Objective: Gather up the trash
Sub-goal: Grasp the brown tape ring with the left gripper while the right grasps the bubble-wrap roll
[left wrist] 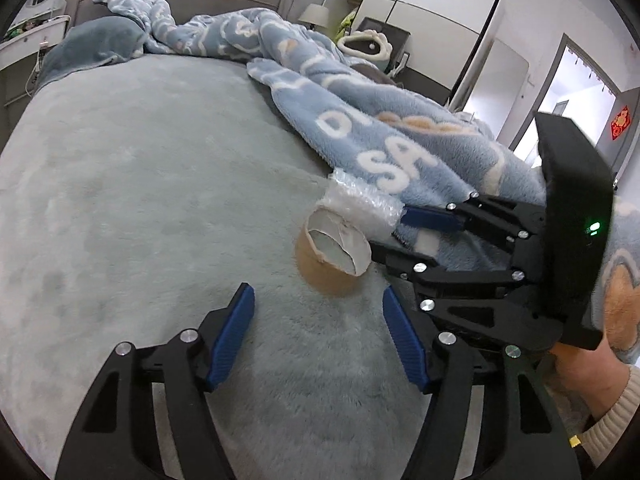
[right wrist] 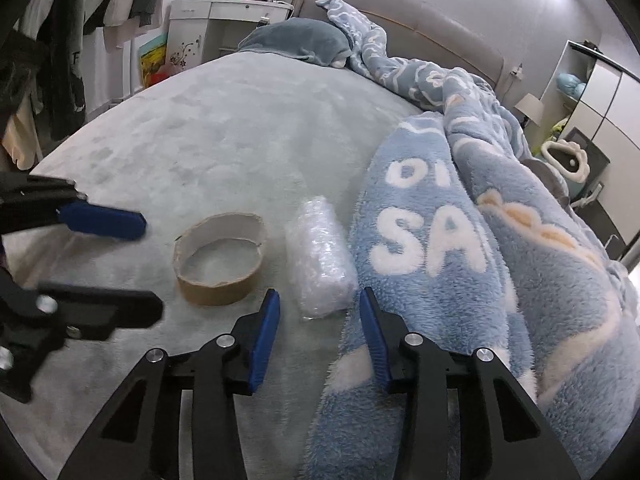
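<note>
Grey-green plush bed cover [right wrist: 248,128], rumpled blue fleece blanket [right wrist: 500,280] alongside

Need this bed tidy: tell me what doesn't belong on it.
Two scraps lie on the bed cover: an empty cardboard tape ring with a ragged rim, and a bubble-wrap wad beside it, against the rumpled blue blanket.

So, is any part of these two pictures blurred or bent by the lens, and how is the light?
Right wrist view: the left tool at the left edge is smeared by motion blur, while the cardboard ring and the bubble wrap are sharp. Left wrist view: all sharp, and the doorway at right is overexposed. Both views: fisheye bending and dark corners; soft, even light with only faint shadows.
</note>
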{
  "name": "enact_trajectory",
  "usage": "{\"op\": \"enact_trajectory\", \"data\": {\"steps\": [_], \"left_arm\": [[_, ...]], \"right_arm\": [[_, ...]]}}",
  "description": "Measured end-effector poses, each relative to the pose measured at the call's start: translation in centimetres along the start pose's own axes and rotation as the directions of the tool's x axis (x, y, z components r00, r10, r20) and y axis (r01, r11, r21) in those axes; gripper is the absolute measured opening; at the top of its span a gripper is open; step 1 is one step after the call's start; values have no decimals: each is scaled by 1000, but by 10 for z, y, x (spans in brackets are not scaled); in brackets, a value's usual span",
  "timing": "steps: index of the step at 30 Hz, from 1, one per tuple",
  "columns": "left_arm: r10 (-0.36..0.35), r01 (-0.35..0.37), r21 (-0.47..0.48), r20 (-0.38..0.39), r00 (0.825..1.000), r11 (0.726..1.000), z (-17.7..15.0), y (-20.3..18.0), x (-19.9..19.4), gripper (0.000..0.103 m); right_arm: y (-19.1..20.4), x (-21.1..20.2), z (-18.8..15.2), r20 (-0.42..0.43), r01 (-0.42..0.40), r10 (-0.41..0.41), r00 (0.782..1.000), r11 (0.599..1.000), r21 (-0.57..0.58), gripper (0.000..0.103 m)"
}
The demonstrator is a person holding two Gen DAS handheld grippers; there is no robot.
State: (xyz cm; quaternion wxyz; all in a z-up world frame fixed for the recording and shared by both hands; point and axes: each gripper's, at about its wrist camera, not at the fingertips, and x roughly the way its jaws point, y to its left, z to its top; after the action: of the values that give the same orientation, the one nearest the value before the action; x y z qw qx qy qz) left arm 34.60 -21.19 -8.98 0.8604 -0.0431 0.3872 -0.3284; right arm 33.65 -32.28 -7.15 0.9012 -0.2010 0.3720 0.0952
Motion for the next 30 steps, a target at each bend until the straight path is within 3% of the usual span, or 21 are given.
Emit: {"op": "enact_trajectory", "data": {"steps": [11, 18, 28, 30], "left_arm": [[-35, 35, -47, -6, 999, 998, 13, 3, 24, 60], [-35, 34, -58, -20, 999, 998, 14, 4, 29, 46], [-10, 15, -92, 61, 998, 996, 16, 11, -4, 45], [6, 1, -101, 65, 998, 995, 14, 13, -10, 45]], "right_arm": [[-10, 5, -2, 13, -32, 32, 999, 999, 10, 42], [-10, 7, 0, 27, -47, 47, 999, 999, -1, 42], [2, 16, 8, 11, -21, 21, 1000, 999, -27, 42], [2, 15, 9, 9, -26, 26, 1000, 999, -22, 34]]}}
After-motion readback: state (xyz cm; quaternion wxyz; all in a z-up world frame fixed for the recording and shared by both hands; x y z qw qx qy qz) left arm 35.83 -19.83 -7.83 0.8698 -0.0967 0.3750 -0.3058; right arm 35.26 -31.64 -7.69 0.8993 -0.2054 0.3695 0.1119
